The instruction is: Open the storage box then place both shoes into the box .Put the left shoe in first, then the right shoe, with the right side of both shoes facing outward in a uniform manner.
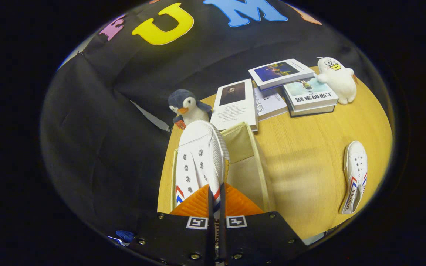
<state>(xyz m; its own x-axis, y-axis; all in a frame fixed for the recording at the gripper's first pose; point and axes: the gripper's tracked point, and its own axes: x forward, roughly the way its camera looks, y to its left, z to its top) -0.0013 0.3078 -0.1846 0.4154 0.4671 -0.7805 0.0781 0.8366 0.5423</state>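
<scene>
My gripper [216, 192] is shut on a white canvas shoe [198, 155], its orange fingers [194, 205] pinching the shoe's side wall with red and blue stripes. The shoe hangs tilted, toe pointing away, over the open beige storage box [253, 162] that lies just ahead of the fingers on the wooden table. A second white shoe [355, 175] with the same stripes lies on its side on the table, well to the right of the box.
A penguin plush [189, 105] stands beyond the box. Several books [235, 105] lie behind it, with a stack [309, 96] further right and a white duck plush [337, 79] next to the stack. The round wooden table [309, 155] ends close left of the box.
</scene>
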